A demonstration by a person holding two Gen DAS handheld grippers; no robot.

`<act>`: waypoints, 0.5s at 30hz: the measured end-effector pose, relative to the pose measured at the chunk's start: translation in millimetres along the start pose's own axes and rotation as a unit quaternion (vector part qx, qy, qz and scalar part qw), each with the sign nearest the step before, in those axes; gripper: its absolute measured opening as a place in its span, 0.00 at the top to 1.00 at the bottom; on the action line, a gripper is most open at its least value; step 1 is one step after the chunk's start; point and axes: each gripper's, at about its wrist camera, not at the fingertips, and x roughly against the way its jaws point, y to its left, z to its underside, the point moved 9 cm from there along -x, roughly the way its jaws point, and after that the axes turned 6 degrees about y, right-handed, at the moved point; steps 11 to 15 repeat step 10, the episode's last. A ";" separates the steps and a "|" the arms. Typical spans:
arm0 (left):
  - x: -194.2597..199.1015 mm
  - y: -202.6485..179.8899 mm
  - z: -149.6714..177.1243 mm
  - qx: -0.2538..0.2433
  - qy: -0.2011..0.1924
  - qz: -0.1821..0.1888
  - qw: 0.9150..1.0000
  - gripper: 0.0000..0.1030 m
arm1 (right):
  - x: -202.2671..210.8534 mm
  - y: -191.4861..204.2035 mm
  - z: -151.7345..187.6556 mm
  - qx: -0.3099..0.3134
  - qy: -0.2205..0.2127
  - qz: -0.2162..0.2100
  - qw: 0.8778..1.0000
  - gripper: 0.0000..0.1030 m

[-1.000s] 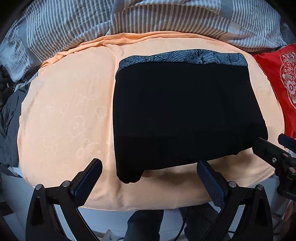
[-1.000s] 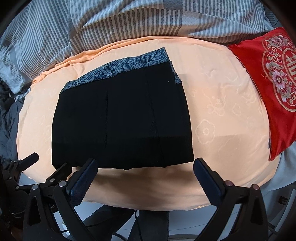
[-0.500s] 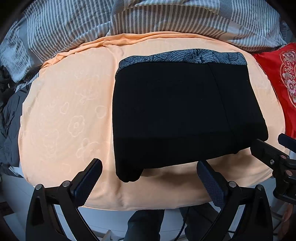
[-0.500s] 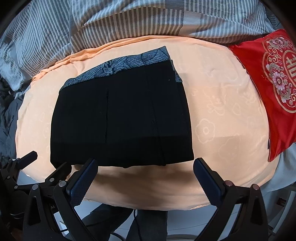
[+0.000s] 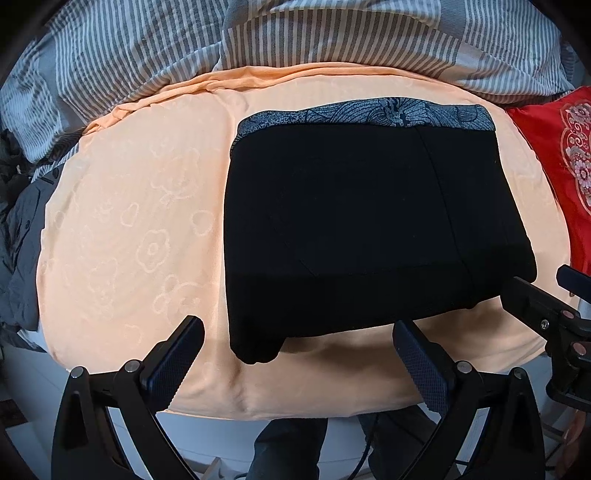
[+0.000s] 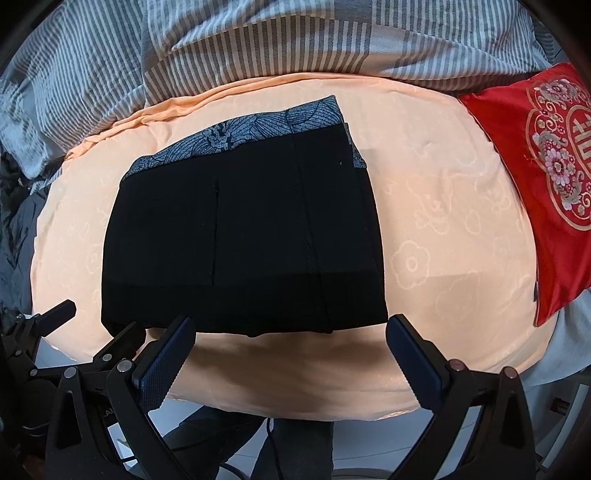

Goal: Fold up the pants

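The black pants lie folded into a flat rectangle on the peach sheet, with a grey patterned waistband showing along the far edge. They also show in the right wrist view. My left gripper is open and empty, just short of the pants' near edge. My right gripper is open and empty, at the near edge too. The right gripper shows at the right edge of the left wrist view, and the left gripper at the lower left of the right wrist view.
A grey striped duvet lies bunched at the back. A red embroidered cushion lies to the right of the pants. Dark clothing is heaped at the left. The bed's near edge drops to the floor, where the person's legs stand.
Both grippers have drawn back very slightly from the pants. The pants have not moved and both grippers stay open.
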 end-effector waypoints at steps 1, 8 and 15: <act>-0.1 0.2 -0.1 -0.001 0.000 -0.001 1.000 0.00 | -0.2 0.3 0.6 0.000 0.000 0.000 1.000 0.00; 5.2 -1.4 -4.3 -0.012 -0.023 -0.007 1.000 0.00 | -2.0 0.1 0.1 0.000 0.004 0.001 1.000 0.00; 4.8 -3.0 -4.5 -0.011 -0.021 -0.003 1.000 0.00 | -2.8 -0.3 -0.4 0.000 0.005 0.002 1.000 0.00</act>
